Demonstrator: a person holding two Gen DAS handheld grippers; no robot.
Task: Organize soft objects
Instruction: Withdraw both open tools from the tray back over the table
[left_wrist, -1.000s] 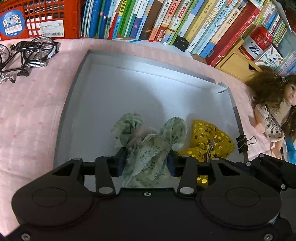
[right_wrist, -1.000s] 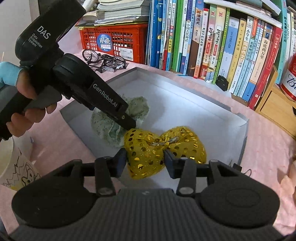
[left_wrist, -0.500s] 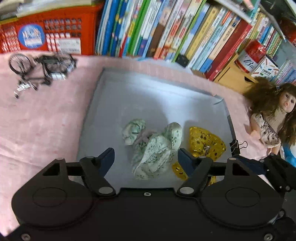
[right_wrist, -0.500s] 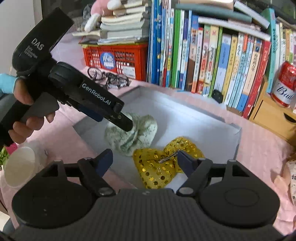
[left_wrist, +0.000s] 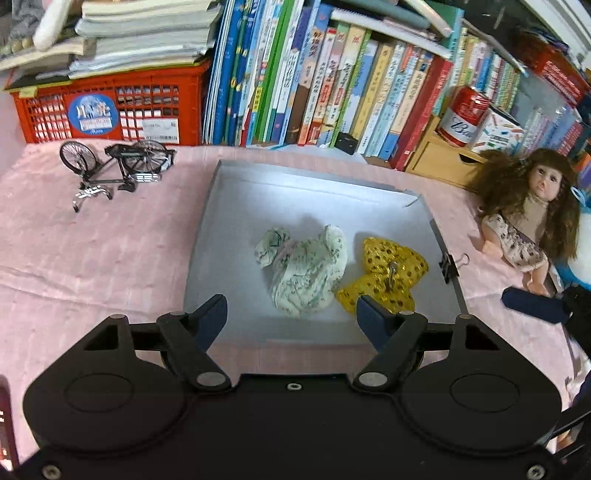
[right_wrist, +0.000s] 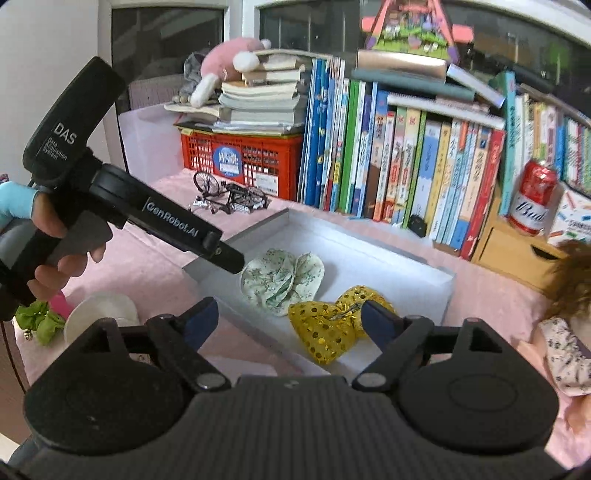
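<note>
Left wrist view: model bicycle (left_wrist: 117, 168) upper left on pink cloth (left_wrist: 92, 258). Grey tray (left_wrist: 236, 236) at centre. Left gripper (left_wrist: 291, 314) low in frame, fingers wide apart, empty. Green floral cloth bundle (left_wrist: 304, 271) lies in tray above finger gap, clear of both tips. Gold sequin bow (left_wrist: 388, 275) touches bundle's right edge, just above right fingertip. Doll (left_wrist: 532, 218) at far right.

Right wrist view: right gripper (right_wrist: 290, 321) fingers spread, empty. Bow between tips, nearer right one; bundle up-left of it.
</note>
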